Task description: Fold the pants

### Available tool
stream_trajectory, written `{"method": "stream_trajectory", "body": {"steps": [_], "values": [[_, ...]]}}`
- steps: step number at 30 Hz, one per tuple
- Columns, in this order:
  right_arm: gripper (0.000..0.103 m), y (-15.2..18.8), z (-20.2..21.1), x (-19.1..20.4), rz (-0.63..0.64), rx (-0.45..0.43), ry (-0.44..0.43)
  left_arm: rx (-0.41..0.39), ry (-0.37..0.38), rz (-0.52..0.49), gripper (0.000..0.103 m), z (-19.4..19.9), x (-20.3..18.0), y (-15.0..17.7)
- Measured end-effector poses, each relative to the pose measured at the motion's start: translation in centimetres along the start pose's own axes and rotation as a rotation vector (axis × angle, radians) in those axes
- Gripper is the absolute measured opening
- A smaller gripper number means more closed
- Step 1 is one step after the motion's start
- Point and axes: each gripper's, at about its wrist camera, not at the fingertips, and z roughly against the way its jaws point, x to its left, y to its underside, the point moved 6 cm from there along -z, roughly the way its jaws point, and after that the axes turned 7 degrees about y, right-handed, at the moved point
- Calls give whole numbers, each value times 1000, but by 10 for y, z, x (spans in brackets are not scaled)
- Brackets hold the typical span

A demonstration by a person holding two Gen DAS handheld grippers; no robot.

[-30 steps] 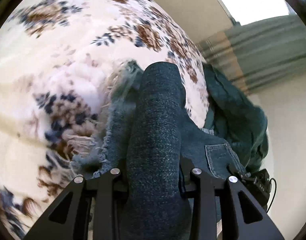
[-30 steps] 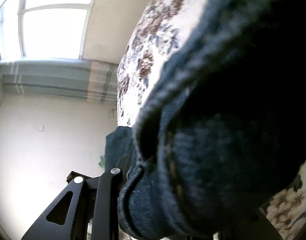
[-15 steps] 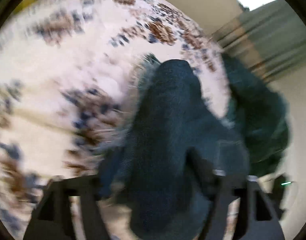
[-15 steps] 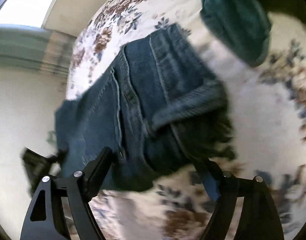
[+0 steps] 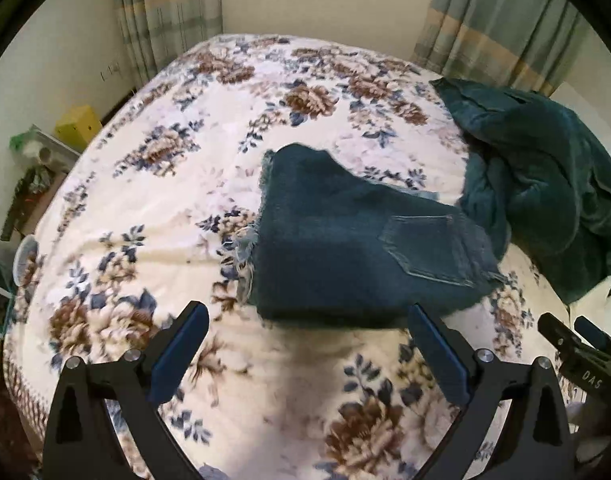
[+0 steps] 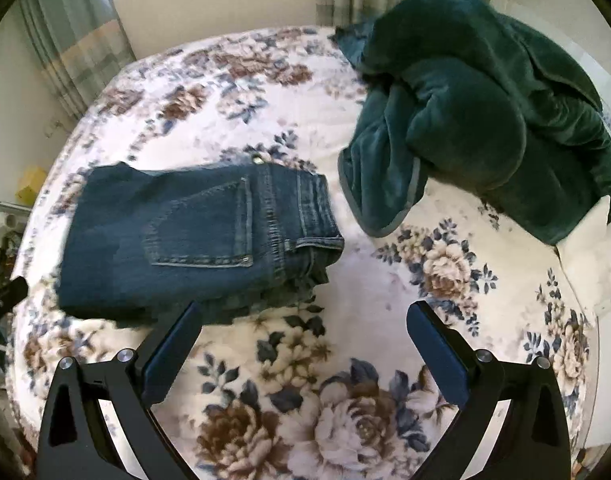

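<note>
In the left wrist view the left hand-held gripper (image 5: pixel 307 354) hangs spread and empty at the lower middle, clear of the jeans (image 5: pixel 357 248), which lie folded in a compact stack at mid-frame on the floral bed (image 5: pixel 165 208). The right hand-held gripper (image 6: pixel 303 350), also spread and empty, sits just below the jeans' waistband edge. A green blanket (image 6: pixel 477 120) is heaped upper right, apart, leaving room; the fold looks finished.
</note>
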Motion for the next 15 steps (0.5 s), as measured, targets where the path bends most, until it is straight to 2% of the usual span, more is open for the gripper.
{"method": "stream_trajectory", "body": {"steps": [3,9,15], "values": [[103,16,36,-14,17,-18,-46,-45,-20,-15,102,41,-19,9],[103,46,126,-47,64,-104,-55,-146,-45,-29,102,134,-46,34],[103,82,234,-81,89,-205,-83,-222,-71,-47,102,219,-62,66]]}}
